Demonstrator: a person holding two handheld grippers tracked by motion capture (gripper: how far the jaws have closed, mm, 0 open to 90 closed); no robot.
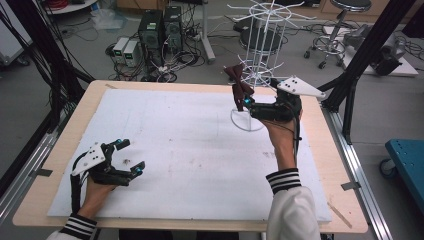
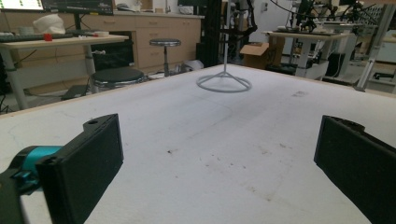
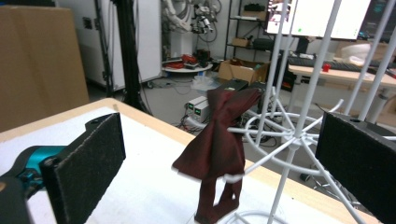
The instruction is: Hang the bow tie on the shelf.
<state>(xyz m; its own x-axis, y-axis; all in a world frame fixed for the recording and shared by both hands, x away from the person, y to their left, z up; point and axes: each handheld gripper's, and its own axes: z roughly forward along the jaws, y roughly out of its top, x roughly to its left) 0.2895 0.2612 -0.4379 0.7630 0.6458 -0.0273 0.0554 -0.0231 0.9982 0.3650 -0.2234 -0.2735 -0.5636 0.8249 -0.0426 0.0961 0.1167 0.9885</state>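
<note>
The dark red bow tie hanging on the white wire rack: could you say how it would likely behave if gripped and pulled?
The bow tie is probably floppy: its strap droops below. It looks light. The wire rack seems thin and might tip if tugged.

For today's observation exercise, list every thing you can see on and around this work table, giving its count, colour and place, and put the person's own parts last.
bow tie: one, dark red, hanging on an arm of the wire rack, between the open right jaws
wire rack: one, white, standing at the far right of the table on a round base
table: one, light wood rim under a white sheet
computer towers: two, black, on the floor behind the table
stools: at least two, round seats, on the floor beyond the table
cart: one, blue, at the right edge
left gripper: one, black, open, low over the near left of the table
right gripper: one, black, open, at the bow tie
sleeves: two, white with black-striped cuffs, at the bottom
</note>
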